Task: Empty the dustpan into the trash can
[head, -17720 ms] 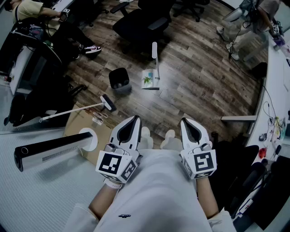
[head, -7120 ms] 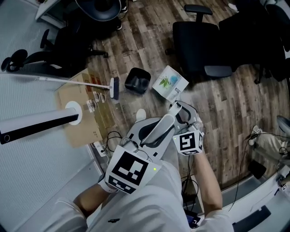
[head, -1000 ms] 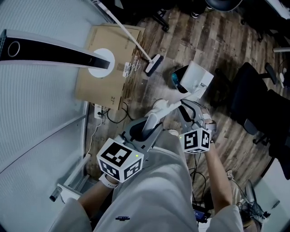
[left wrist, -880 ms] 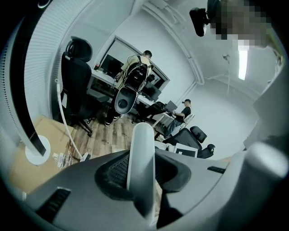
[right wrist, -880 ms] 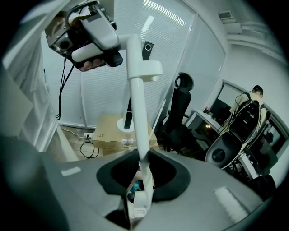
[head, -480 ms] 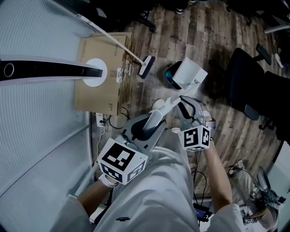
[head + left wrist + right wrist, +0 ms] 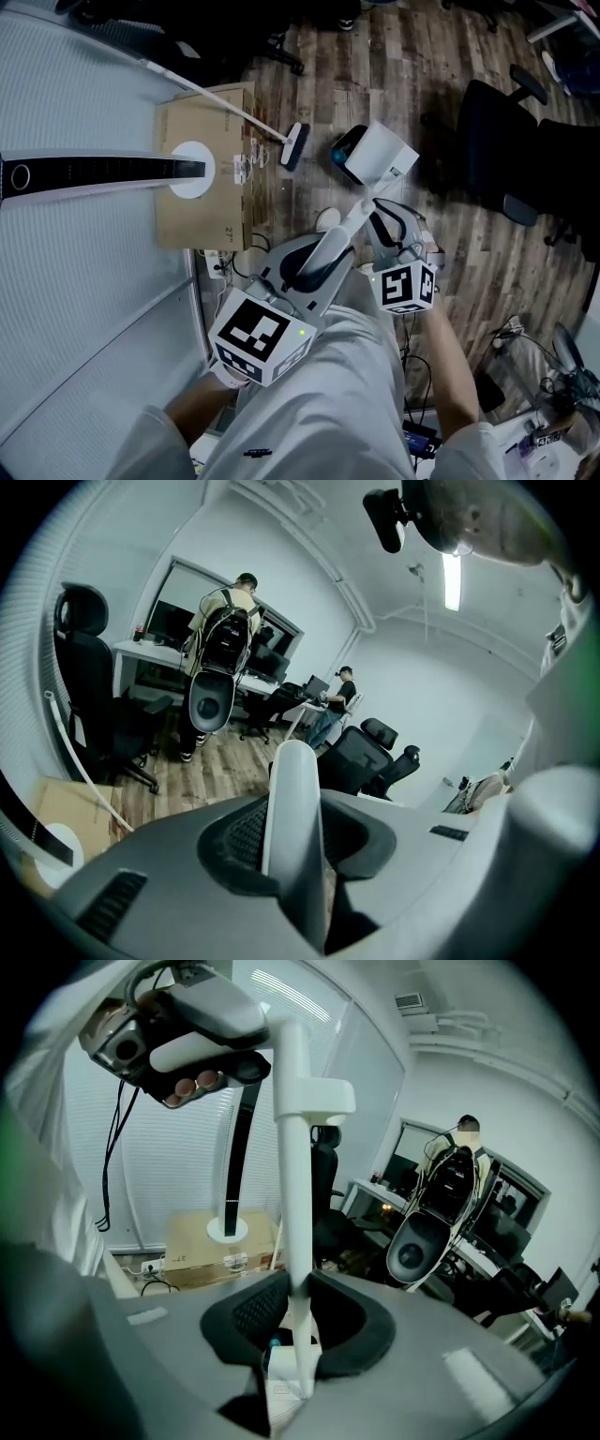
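The view has swung round over the last second, and both grippers have carried the handle (image 7: pixel 352 220) a little up and rolled it, while the dustpan (image 7: pixel 380 155) stays tipped over the trash can (image 7: pixel 342 150). The left gripper (image 7: pixel 317 251) is clamped low on the handle and the right gripper (image 7: pixel 386 217) is clamped on it further along, nearer the pan. Each gripper view shows the white shaft pinched between narrow jaws.

That reads as the pour itself: the pan is lying across the can's mouth, and the lift and roll look meant to shake out whatever is left. The job seems close to done, though not surely so.

Now for what can't be seen. The pan covers most of the can, so only a dark rim and a bluish patch show at its left. Nothing falling can be made out, and the pan's inside faces away. The left gripper view looks up across the room and misses the pan altogether. The right gripper view catches only a sliver of pan and can beneath its jaws. The broom (image 7: pixel 293 147) lies just beside the can on the floor, and its stick runs out of the head view at the top left.
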{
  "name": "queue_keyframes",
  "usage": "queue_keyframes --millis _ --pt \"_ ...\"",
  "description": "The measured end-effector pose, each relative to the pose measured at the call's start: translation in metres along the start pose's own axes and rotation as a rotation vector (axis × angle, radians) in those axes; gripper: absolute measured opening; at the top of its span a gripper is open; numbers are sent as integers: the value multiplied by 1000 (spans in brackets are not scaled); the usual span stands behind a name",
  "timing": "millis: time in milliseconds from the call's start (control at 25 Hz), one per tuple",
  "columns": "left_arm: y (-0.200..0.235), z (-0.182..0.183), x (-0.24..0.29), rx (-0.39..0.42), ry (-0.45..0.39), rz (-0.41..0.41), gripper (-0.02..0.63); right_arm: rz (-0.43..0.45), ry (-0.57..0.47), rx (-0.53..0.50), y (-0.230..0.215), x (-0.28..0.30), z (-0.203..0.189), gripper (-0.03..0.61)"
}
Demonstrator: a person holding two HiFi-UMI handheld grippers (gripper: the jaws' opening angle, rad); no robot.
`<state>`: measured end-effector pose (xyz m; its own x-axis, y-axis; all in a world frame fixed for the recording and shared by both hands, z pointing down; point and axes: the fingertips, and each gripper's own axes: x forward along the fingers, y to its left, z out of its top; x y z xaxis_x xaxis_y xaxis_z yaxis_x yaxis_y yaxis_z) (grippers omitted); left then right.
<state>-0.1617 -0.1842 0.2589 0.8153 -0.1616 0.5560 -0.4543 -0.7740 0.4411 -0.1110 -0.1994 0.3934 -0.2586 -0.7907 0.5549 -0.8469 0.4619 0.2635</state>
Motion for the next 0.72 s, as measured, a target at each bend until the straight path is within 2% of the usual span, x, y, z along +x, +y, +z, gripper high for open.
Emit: queue_keyframes --millis 720 --pt "-83 8 25 148 58 -129 98 -171 -26 130 -25 -72 -30 86"
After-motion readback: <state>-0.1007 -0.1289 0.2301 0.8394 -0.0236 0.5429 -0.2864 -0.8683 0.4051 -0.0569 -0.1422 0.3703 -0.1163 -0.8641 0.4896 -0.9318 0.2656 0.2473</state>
